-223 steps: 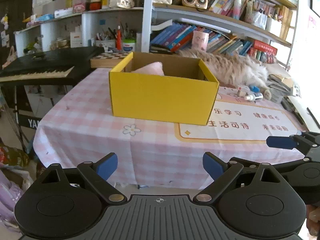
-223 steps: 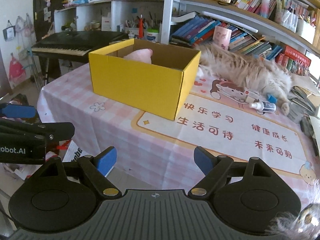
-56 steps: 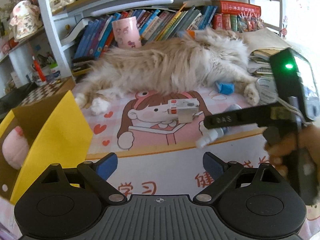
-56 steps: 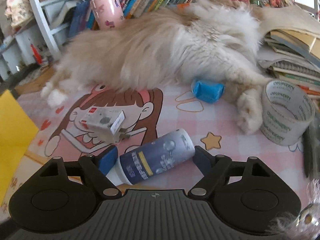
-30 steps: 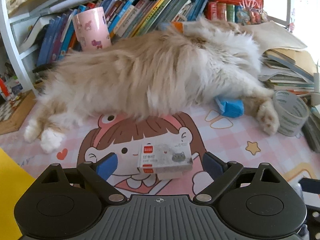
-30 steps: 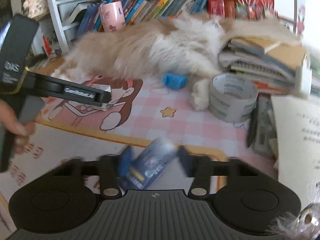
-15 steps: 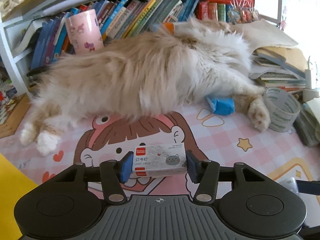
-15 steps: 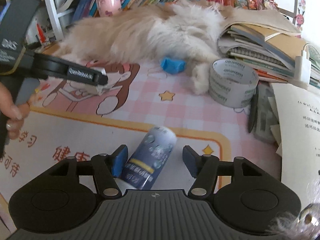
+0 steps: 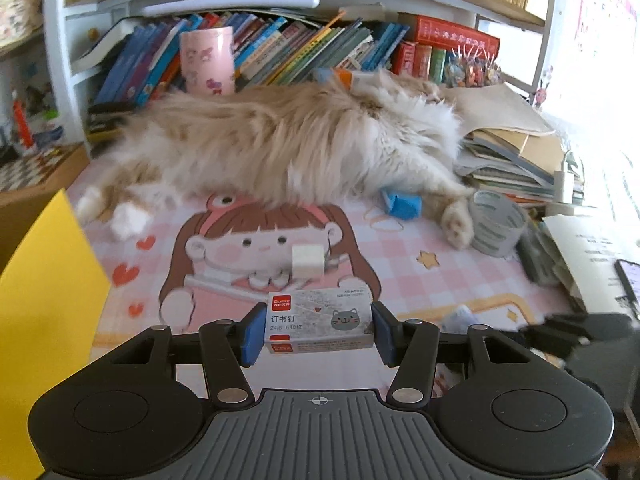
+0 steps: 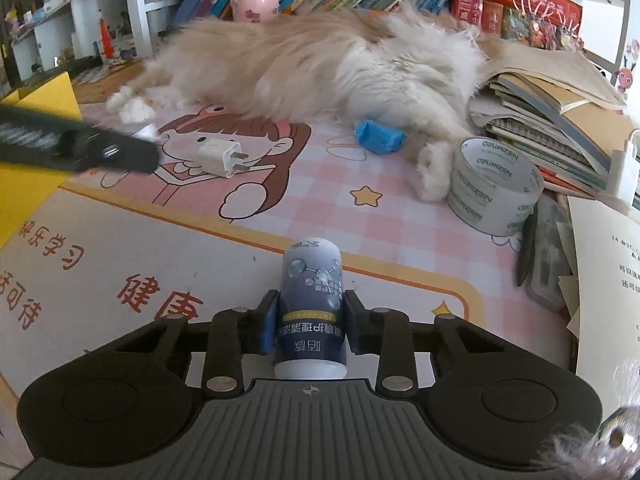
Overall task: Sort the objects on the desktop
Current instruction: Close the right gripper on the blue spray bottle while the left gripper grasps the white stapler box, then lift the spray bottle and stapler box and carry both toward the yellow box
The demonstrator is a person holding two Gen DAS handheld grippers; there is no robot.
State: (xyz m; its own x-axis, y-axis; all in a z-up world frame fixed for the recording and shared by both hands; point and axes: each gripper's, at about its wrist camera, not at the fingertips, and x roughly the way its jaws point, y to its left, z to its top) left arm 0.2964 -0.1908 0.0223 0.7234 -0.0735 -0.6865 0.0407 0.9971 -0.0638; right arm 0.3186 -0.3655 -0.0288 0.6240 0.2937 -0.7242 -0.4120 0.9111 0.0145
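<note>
My left gripper (image 9: pixel 316 330) is shut on a small grey staple box (image 9: pixel 319 324) with a cat drawing, lifted clear of the mat. A white plug adapter (image 9: pixel 307 261) lies on the mat where the box was; the right wrist view shows the same plug adapter (image 10: pixel 219 158). My right gripper (image 10: pixel 311 322) is shut on a dark blue bottle (image 10: pixel 312 304) with a white cap toward me. The left gripper's arm (image 10: pixel 76 146) crosses the left of the right wrist view. The yellow box (image 9: pixel 44 312) stands at the left.
A long-haired cat (image 9: pixel 288 140) lies across the back of the table. A blue wrapped packet (image 10: pixel 379 136) and a tape roll (image 10: pixel 494 186) sit by its paw. Stacked books and papers (image 10: pixel 560 116) fill the right side. Bookshelves (image 9: pixel 280 48) stand behind.
The left gripper closed on the staple box and pulled it back and up, which uncovered the plug adapter. The right gripper closed on the blue bottle, which now points straight ahead.
</note>
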